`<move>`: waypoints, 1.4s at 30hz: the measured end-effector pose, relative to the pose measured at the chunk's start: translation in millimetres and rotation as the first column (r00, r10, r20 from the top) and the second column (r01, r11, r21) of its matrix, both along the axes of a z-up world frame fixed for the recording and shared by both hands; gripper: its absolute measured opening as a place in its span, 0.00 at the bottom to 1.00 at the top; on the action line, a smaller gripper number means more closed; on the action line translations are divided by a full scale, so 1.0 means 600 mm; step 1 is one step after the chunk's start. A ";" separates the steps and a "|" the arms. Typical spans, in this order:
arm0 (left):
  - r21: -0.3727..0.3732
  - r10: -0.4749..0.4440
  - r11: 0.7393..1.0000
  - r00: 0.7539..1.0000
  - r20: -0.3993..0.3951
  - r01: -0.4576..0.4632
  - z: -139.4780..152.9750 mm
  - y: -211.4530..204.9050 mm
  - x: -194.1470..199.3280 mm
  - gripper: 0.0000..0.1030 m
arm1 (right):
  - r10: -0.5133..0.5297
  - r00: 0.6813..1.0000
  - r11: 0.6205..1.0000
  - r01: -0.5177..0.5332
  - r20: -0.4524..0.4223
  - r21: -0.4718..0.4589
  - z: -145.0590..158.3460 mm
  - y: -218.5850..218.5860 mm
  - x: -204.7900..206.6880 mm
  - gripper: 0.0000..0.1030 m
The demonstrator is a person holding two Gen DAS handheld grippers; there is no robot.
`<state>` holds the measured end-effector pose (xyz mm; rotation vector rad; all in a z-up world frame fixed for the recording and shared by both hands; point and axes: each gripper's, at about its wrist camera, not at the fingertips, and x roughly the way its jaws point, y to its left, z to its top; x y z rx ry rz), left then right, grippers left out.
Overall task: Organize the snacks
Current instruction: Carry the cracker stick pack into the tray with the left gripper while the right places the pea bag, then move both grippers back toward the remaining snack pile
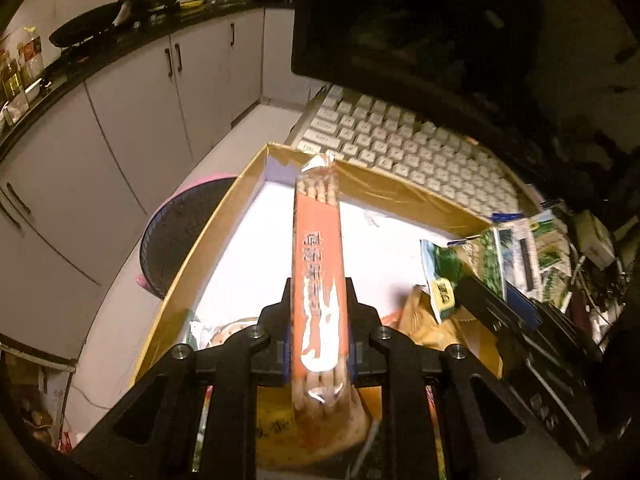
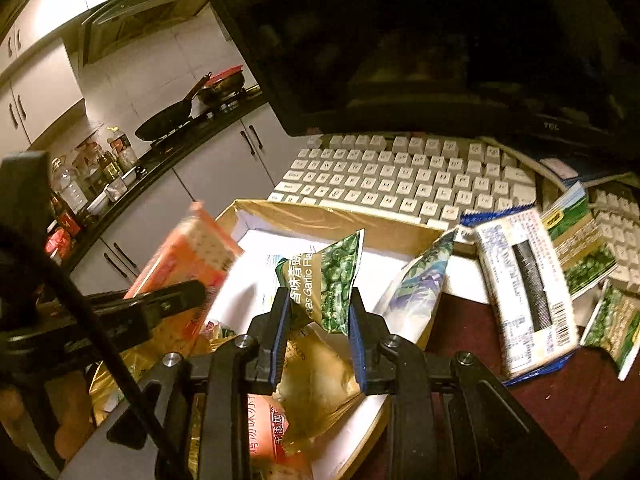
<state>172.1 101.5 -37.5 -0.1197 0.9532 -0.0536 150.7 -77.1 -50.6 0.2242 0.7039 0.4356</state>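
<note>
1. Over the cardboard box (image 1: 248,184), my left gripper (image 1: 319,320) holds a long orange pack of biscuit sticks (image 1: 318,240); the jaws are closed on its sides, and the pack points out above the box's white floor.
2. My right gripper (image 2: 318,320) holds a small green garlic-pea packet (image 2: 328,276), jaws pinching it at both edges, above the near half of the box.
3. Progress, as I judge it: partly done. A yellowish bag (image 2: 320,384) and a red-labelled packet (image 2: 266,436) already lie at the near end of the box. The far half shows bare white floor.
4. Remaining, as I judge it: both held items need placing. Outside the box, on the dark red tabletop (image 2: 472,320), lie a white barcode-backed packet (image 2: 524,288), a blue-and-white bag (image 2: 420,280) leaning on the box's right wall, and more green packets (image 2: 588,240).
5. Surface: cluttered tabletop, with a white keyboard (image 2: 400,180) just behind the box and a dark monitor (image 2: 400,40) above it.
6. Room: a kitchen with grey cabinets (image 1: 132,120), a counter with pans (image 1: 86,28) and bottles (image 2: 72,184), and a pink-rimmed basket (image 1: 180,236) on the floor.
</note>
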 end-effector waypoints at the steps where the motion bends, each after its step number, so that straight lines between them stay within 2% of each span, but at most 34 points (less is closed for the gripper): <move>1: 0.013 0.001 1.000 1.000 -0.007 -0.001 -0.003 -0.004 0.003 0.21 | 0.003 1.000 1.000 -0.003 -0.007 0.002 -0.004 -0.001 0.001 0.27; 8: 0.070 0.009 0.998 1.000 -0.021 -0.008 -0.015 -0.011 0.016 0.22 | 0.003 0.999 0.998 0.001 -0.053 0.064 -0.013 -0.020 0.005 0.34; 10: 0.074 0.010 0.997 0.999 -0.035 -0.007 -0.018 -0.012 0.019 0.23 | 0.005 0.999 0.997 -0.001 -0.052 0.075 -0.011 -0.023 0.002 0.44; 12: 0.075 0.013 0.997 0.999 -0.041 -0.010 -0.018 -0.015 0.019 0.32 | 0.014 0.999 0.996 -0.010 -0.037 0.087 -0.004 -0.023 -0.006 0.54; 13: 0.073 0.018 0.997 0.999 -0.034 -0.015 -0.016 -0.015 0.016 0.44 | 0.019 0.999 0.996 -0.016 -0.027 0.090 0.000 -0.023 -0.011 0.57; 14: 0.073 0.024 0.997 0.999 -0.024 -0.022 -0.013 -0.016 0.015 0.55 | 0.023 1.000 0.996 -0.021 -0.020 0.090 0.003 -0.022 -0.014 0.57; 17: 0.070 0.033 0.997 0.999 0.030 -0.035 0.003 -0.018 -0.002 0.68 | 0.041 0.999 0.995 -0.041 0.010 0.093 0.016 -0.022 -0.025 0.58; 21: 0.058 0.064 0.996 0.994 0.085 -0.069 0.026 -0.013 -0.026 0.73 | 0.047 0.998 0.994 -0.051 0.040 0.101 0.034 -0.029 -0.034 0.67; 24: 0.049 0.098 0.993 0.988 0.119 -0.105 0.046 -0.011 -0.052 0.75 | 0.032 0.999 0.994 -0.036 0.040 0.103 0.052 -0.050 -0.048 0.67; 27: 0.051 0.083 0.994 0.982 0.167 -0.093 0.066 -0.026 -0.091 0.77 | 0.020 0.999 0.990 -0.025 0.037 0.140 0.063 -0.091 -0.065 0.68; 30: 0.084 0.069 0.992 0.969 0.238 -0.091 0.081 -0.058 -0.134 0.80 | -0.001 0.999 0.983 -0.005 0.032 0.181 0.056 -0.141 -0.085 0.68; 32: 0.101 0.051 0.992 0.965 0.258 -0.079 0.083 -0.083 -0.150 0.80 | -0.016 1.000 0.983 0.011 0.024 0.184 0.046 -0.167 -0.093 0.68; 37: 0.183 -0.003 0.982 0.965 0.261 -0.047 0.077 -0.148 -0.177 0.80 | -0.065 0.998 0.990 0.063 0.010 0.126 0.021 -0.212 -0.104 0.68; 42: 0.197 -0.046 0.980 0.966 0.255 -0.005 0.076 -0.185 -0.191 0.80 | -0.087 0.996 0.988 0.088 -0.007 0.124 0.013 -0.243 -0.104 0.68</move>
